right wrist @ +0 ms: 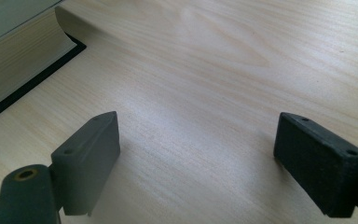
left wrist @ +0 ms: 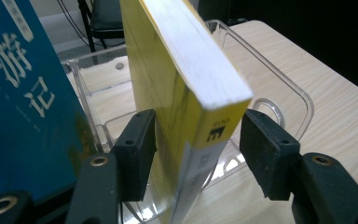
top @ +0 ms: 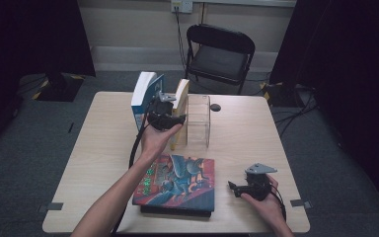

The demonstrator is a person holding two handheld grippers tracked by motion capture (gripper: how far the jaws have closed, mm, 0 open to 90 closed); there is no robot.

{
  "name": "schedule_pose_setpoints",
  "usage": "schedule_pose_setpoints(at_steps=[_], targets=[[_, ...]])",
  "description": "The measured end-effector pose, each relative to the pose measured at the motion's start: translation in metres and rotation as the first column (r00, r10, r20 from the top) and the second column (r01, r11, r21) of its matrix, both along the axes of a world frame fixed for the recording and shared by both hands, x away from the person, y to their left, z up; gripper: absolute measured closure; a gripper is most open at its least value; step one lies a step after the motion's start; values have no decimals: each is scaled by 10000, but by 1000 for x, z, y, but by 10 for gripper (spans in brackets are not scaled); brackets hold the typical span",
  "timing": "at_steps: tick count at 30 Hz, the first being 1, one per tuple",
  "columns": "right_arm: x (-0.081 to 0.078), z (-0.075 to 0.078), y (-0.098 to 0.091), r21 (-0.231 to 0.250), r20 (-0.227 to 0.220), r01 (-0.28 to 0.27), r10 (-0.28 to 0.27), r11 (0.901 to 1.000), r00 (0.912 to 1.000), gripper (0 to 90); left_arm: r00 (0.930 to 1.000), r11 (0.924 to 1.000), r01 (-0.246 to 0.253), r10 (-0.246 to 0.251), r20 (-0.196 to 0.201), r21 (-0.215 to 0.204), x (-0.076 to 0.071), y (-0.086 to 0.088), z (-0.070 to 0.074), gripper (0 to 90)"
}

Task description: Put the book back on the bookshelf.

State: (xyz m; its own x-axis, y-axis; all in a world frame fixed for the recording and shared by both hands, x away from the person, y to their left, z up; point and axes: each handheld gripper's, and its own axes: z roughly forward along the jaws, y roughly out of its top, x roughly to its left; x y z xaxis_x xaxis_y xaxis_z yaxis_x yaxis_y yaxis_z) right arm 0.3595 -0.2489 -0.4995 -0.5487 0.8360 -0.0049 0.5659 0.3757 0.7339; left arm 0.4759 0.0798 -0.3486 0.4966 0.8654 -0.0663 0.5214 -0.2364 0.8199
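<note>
A yellow-covered book (top: 181,96) stands upright on the table, leaning against a clear plastic holder (top: 199,123). My left gripper (top: 164,111) reaches its near end from the person's side. In the left gripper view the yellow book (left wrist: 177,79) sits between the jaws of my left gripper (left wrist: 196,140). The left pad (left wrist: 137,149) lies against the cover, while the right pad (left wrist: 268,149) stands slightly off the spine. A blue book (left wrist: 23,116) stands just to its left. My right gripper (top: 234,187) rests low at the front right, wide open over bare wood (right wrist: 196,144).
A stack of books with a colourful cover (top: 177,180) lies flat at the front middle; its page edge (right wrist: 14,70) is left of the right jaws. A small dark disc (top: 215,107) lies beyond the holder. A black folding chair (top: 219,54) stands behind the table (top: 103,148).
</note>
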Motion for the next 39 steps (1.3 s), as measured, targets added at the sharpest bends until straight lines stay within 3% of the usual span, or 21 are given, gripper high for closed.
schedule_pose_setpoints(at_steps=[4,8,11,21,26,28,36,37,39], targets=[[0,0,0,-1,1,-1,1,10000,10000,143,9999,9993,-138,135,87,348,1,-4,-4,467],[0,0,0,-2,1,-1,1,10000,10000,143,9999,9998,-142,142,-2,-107,2,-3,-4,592],[0,0,0,-3,0,-1,1,10000,10000,143,9998,9998,-206,206,-45,7,2,-5,-1,615],[0,0,0,-5,1,-11,11,10000,10000,143,9982,9967,-415,383,-462,-692,3,-5,7,620],[0,0,1,-3,4,-16,16,10000,10000,143,9991,9936,-119,72,-421,-1124,1,-4,5,573],[0,0,1,-2,4,-14,14,10000,10000,142,9996,9958,-9,-16,-275,-916,0,-4,5,564],[0,0,1,-2,4,-10,10,10000,10000,143,9993,9907,288,-319,-213,-1328,-3,9,5,440],[0,0,1,-3,4,-9,9,10000,10000,143,9996,9905,296,-297,13,-1342,-5,12,5,423],[0,0,1,-4,5,-7,7,10000,10000,142,9991,9905,411,-415,-4,-1315,-7,15,3,416]])
